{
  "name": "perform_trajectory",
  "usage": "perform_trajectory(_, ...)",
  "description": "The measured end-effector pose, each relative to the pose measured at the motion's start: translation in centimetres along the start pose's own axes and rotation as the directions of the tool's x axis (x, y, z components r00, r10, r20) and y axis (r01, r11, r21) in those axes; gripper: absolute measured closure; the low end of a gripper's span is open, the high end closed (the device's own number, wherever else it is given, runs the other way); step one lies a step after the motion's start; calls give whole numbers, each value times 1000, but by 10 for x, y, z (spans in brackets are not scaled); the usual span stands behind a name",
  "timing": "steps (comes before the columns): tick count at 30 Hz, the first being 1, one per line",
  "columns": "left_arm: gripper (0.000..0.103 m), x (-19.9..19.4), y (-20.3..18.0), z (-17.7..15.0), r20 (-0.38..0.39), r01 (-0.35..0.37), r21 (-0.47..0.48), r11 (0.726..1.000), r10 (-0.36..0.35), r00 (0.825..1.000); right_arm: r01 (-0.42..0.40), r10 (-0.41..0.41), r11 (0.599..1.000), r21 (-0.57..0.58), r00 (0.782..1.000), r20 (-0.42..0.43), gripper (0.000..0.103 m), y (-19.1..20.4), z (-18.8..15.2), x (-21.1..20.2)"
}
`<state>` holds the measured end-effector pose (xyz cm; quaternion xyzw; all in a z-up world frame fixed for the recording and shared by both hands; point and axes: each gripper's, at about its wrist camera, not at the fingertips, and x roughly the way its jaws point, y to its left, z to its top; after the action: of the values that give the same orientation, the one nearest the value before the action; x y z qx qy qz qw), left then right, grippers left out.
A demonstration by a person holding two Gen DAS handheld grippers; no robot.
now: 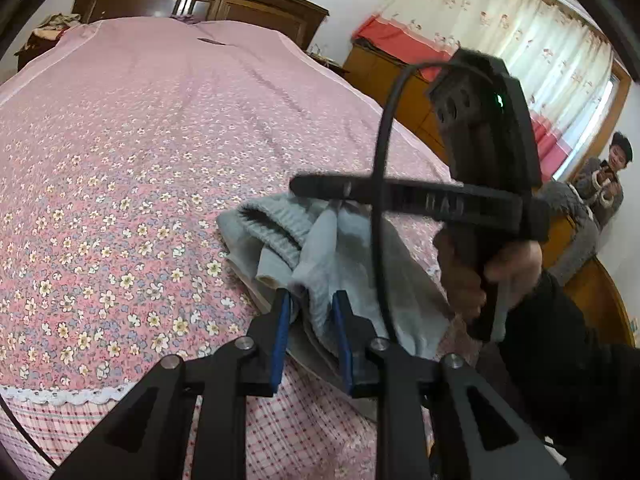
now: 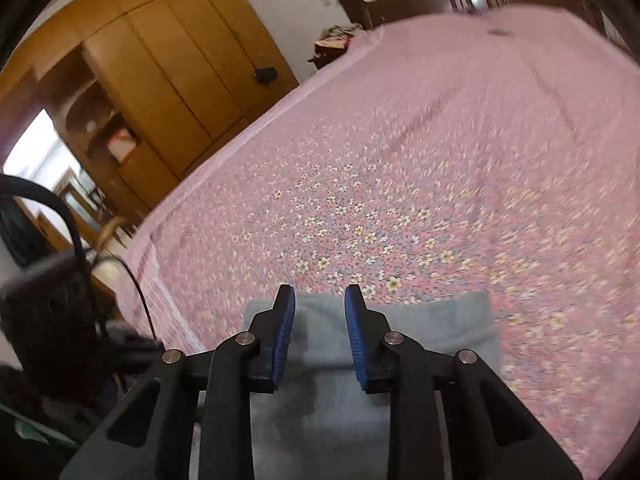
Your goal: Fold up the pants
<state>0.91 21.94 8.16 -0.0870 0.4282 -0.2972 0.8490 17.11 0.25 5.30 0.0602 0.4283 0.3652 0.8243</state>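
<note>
Pants [image 1: 320,264] near bed edge [image 1: 60,394]

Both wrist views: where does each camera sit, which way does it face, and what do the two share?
Left wrist: on the left gripper, looking up the bed toward the headboard; grey pants between its fingers, right gripper and hand visible.
Right wrist: on the right gripper, facing across the bed toward a wardrobe; pants beneath its parted fingers.
Shared: bed, pants, headboard.

One pants [image 1: 280,236], two tools [image 1: 310,304] [image 2: 320,300], seemingly one bed [image 1: 140,128].
</note>
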Motion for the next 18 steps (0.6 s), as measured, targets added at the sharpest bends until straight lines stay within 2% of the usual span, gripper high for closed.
perform_trajectory(2,82,9,4,5,-11,-15,-19,1000,15,1000,8,-7,1000,17,997,-82,75,1,-5,17)
perform_trajectory(4,83,18,8,4,-17,-16,-35,999,16,1000,30,-26,999,34,994,-104,75,-3,-10,17)
perform_trajectory(6,89,15,9,1,14,18,-50,999,-17,1000,20,-14,998,52,995,-102,75,-6,-11,12)
perform_trajectory(10,91,-4,0,-4,61,9,24,1000,-10,998,8,0,997,74,994,-106,76,-10,-16,6)
perform_trajectory(13,90,-14,-15,-10,67,-43,91,995,37,997,0,7,997,72,995,-101,75,-10,-22,0)
perform_trajectory(14,89,-14,-21,-12,66,-67,118,991,59,996,1,6,998,70,995,-102,75,-11,-24,0)
perform_trajectory(16,78,-15,-25,-14,66,-112,142,983,104,992,11,-5,998,60,995,-99,75,-11,-27,-3)
perform_trajectory(17,75,-16,-22,-14,70,-109,124,986,101,992,10,-5,999,51,996,-92,75,-9,-27,-4)
perform_trajectory(18,75,-20,-12,-11,87,-69,69,995,63,994,7,-4,1000,30,997,-77,75,-8,-28,-10)
